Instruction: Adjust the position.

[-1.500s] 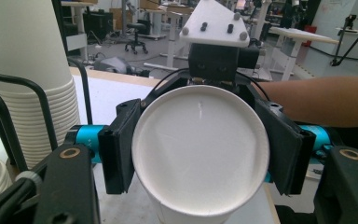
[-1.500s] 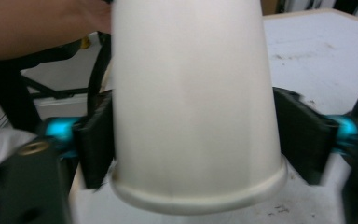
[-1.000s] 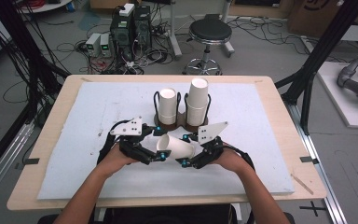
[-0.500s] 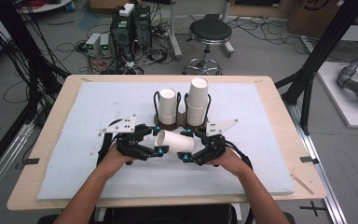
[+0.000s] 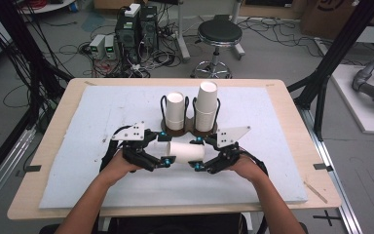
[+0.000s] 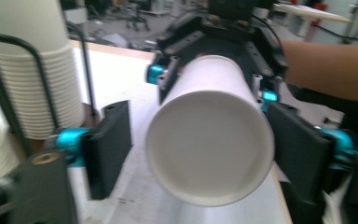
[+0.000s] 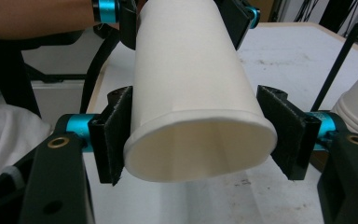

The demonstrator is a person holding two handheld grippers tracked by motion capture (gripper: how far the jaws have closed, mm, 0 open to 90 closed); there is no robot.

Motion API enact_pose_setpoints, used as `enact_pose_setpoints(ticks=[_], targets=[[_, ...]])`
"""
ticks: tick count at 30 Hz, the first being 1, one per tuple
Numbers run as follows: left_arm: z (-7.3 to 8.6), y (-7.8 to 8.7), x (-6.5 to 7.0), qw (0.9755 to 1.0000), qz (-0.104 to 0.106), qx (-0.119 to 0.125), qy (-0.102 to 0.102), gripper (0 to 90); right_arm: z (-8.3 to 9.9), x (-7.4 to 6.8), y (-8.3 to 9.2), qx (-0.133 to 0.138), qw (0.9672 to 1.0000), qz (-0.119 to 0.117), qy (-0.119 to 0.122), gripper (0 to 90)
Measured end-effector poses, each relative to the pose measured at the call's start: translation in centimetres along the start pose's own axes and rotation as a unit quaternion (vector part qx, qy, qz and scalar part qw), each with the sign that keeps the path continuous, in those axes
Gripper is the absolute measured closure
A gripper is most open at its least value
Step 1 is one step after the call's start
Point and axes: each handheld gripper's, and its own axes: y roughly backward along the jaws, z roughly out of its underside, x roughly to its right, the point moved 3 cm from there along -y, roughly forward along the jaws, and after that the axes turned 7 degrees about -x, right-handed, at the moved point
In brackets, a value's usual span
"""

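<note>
Jaws of my right gripper (image 7: 196, 140) pinch the paper cup (image 5: 185, 152) at its rim, squashing it oval above the table (image 5: 102, 112); my left gripper (image 6: 205, 140) has just been opening, its left pad clear of the base. I should ease the squeeze.

left gripper (image 5: 161, 148): black, grey plate | right gripper (image 5: 200, 155): black jaws, cyan fittings, black cable
</note>
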Motion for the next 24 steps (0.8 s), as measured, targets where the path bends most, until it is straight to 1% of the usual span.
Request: enact_pose_setpoints(ticks=[1,2,3,4,5,6,7,8,9,10,11,12,13,14,15,16,17,18,19,20,21,22,23,24], targets=[[0.06,-0.12,0.14,0.9999,0.011,-0.003,-0.001,32.4,0.04,0.01,0.00,-0.004,1.0000,-0.002,0.000,31.7],[0.12,-0.17,0.21,0.9998,0.018,-0.007,-0.008,34.3,0.07,0.02,0.00,-0.003,1.0000,-0.004,-0.001,31.7],[0.18,-0.24,0.27,0.9997,0.018,-0.012,-0.012,34.3,0.07,0.02,0.00,-0.003,1.0000,-0.004,-0.001,31.7],[0.22,-0.26,0.27,0.9996,0.021,-0.015,-0.010,34.8,0.09,-0.02,0.15,-0.001,0.9999,-0.009,-0.007,30.8],[0.26,-0.25,0.21,0.9996,0.024,-0.014,-0.007,34.8,0.09,-0.02,0.15,-0.001,0.9999,-0.009,-0.007,30.8],[0.27,-0.23,0.16,0.9995,0.027,-0.014,-0.007,34.6,-0.06,0.07,0.16,0.018,0.9995,-0.013,-0.023,27.5],[0.26,-0.27,0.13,0.9997,0.020,-0.012,-0.009,34.6,-0.14,0.15,0.16,0.026,0.9990,-0.008,-0.034,19.1],[0.26,-0.27,0.13,0.9997,0.020,-0.012,-0.009,34.6,-0.20,0.18,0.12,0.031,0.9983,0.001,-0.048,17.6],[0.26,-0.18,0.00,0.9998,0.019,-0.005,-0.006,34.6,-0.23,0.34,0.05,0.037,0.9976,0.007,-0.058,17.6],[0.23,-0.04,-0.10,0.9998,0.019,0.007,0.000,34.6,-0.19,0.40,0.06,0.044,0.9965,0.003,-0.072,17.6],[0.19,0.20,-0.22,0.9996,0.021,0.019,0.004,34.6,-0.19,0.40,0.06,0.044,0.9965,0.003,-0.072,17.6],[0.15,0.45,-0.33,0.9992,0.022,0.033,0.010,34.7,-0.03,0.50,0.00,0.066,0.9938,0.001,-0.090,17.6],[0.10,0.60,-0.38,0.9987,0.024,0.042,0.013,34.7,0.00,0.45,-0.05,0.072,0.9929,-0.004,-0.095,17.6],[0.09,0.67,-0.41,0.9985,0.025,0.046,0.014,34.7,0.00,0.45,-0.05,0.072,0.9929,-0.004,-0.095,17.6],[0.10,0.71,-0.42,0.9983,0.029,0.049,0.014,34.7,-0.08,0.37,-0.07,0.082,0.9925,-0.012,-0.089,18.4],[0.11,0.68,-0.39,0.9981,0.031,0.051,0.015,34.7,-0.08,0.37,-0.07,0.082,0.9925,-0.012,-0.089,18.4],[0.16,0.66,-0.42,0.9979,0.033,0.053,0.016,34.9,-0.23,0.40,0.17,0.090,0.9928,-0.006,-0.079,22.4],[0.16,0.66,-0.42,0.9979,0.033,0.053,0.016,35.0,-0.23,0.40,0.17,0.090,0.9928,-0.006,-0.079,22.4],[0.23,0.59,-0.45,0.9981,0.035,0.049,0.017,35.1,-0.34,0.44,0.49,0.095,0.9931,-0.003,-0.068,24.8],[0.28,0.53,-0.45,0.9982,0.035,0.045,0.017,35.0,-0.37,0.44,0.56,0.096,0.9934,0.001,-0.063,25.2],[0.41,0.35,-0.45,0.9984,0.036,0.040,0.018,35.0,-0.36,0.34,0.64,0.092,0.9938,0.001,-0.062,26.1],[0.41,0.35,-0.45,0.9984,0.036,0.040,0.018,34.9,-0.36,0.34,0.64,0.092,0.9938,0.001,-0.062,26.1],[0.47,0.26,-0.44,0.9984,0.035,0.038,0.023,34.1,-0.32,0.35,0.78,0.089,0.9943,0.000,-0.058,27.2],[0.50,0.20,-0.47,0.9986,0.030,0.036,0.023,32.2,-0.35,0.38,0.82,0.092,0.9943,0.000,-0.055,28.6]])
